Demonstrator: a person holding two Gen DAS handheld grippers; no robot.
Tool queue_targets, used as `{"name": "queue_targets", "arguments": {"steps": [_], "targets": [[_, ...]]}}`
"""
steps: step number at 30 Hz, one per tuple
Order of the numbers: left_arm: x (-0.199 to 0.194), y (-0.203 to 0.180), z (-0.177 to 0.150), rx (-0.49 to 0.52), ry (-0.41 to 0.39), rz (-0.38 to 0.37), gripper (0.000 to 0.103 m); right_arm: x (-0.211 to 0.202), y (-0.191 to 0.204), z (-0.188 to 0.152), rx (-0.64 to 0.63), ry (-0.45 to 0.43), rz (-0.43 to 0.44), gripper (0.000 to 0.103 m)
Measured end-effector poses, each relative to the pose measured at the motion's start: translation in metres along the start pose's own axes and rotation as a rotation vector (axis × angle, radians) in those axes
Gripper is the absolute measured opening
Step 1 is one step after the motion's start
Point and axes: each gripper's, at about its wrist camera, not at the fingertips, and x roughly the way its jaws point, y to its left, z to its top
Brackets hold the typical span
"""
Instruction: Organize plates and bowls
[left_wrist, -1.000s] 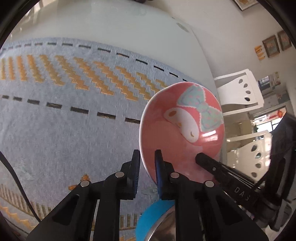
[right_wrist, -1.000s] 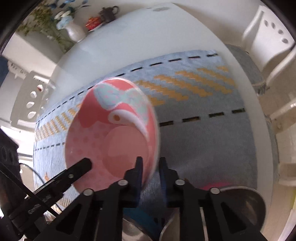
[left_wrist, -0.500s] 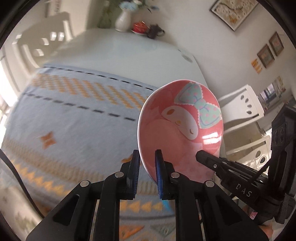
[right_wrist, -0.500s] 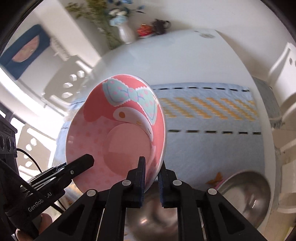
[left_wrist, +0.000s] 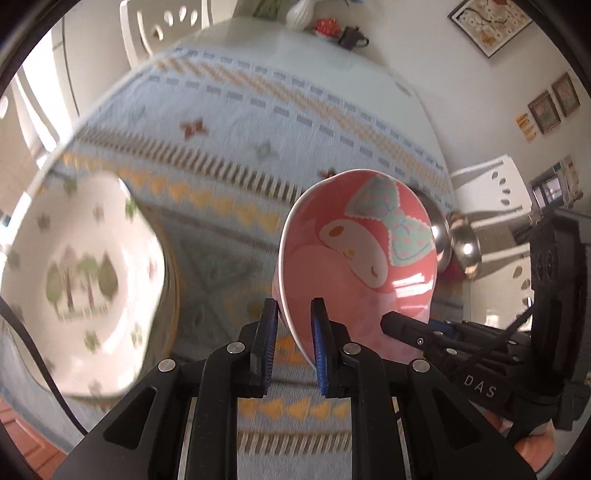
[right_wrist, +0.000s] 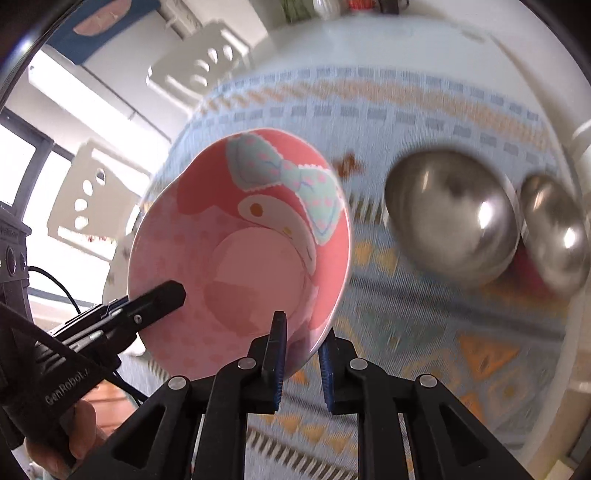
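A white plate (left_wrist: 77, 280) lies at the left on the table's cloth (left_wrist: 229, 147), the left tongs (left_wrist: 291, 343) and right tongs (right_wrist: 301, 360) both clamp the tilted pink bowl's (left_wrist: 365, 266) rim in the air, steel bowls (right_wrist: 450, 218) sit right

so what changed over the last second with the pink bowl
The pink bowl has been carried up and back from the cloth: the white tree plate and two steel bowls have come into view. Unchanged: left gripper and right gripper both stay clamped on its rim.
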Motion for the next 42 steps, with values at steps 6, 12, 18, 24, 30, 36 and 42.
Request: {"name": "queue_targets", "arguments": {"steps": [6, 12, 18, 24, 30, 36, 42], "targets": [[0.019, -0.002, -0.019, 0.027, 0.037, -0.011, 0.016, 0.016, -0.006, -0.029, 0.035, 0.053, -0.037, 0.016], [0.024, -0.001, -0.024, 0.035, 0.057, -0.006, 0.016, 0.02, -0.008, -0.033, 0.05, 0.051, -0.048, 0.016], [0.028, 0.0, -0.029, 0.038, 0.081, -0.009, 0.017, 0.024, -0.021, -0.032, 0.08, 0.056, -0.033, 0.016], [0.029, 0.012, -0.033, 0.022, 0.121, -0.016, 0.02, 0.024, -0.029, -0.034, 0.107, 0.066, 0.016, 0.016], [0.002, 0.021, -0.038, 0.038, 0.108, -0.028, 0.024, 0.014, -0.042, -0.041, 0.144, 0.114, 0.101, 0.018], [-0.027, 0.002, -0.017, 0.099, 0.049, -0.055, 0.024, -0.018, -0.059, -0.045, 0.178, 0.036, 0.148, 0.018], [-0.038, -0.054, 0.038, 0.241, -0.011, -0.1, 0.034, -0.042, -0.082, -0.038, 0.281, -0.081, 0.18, 0.032]]}}
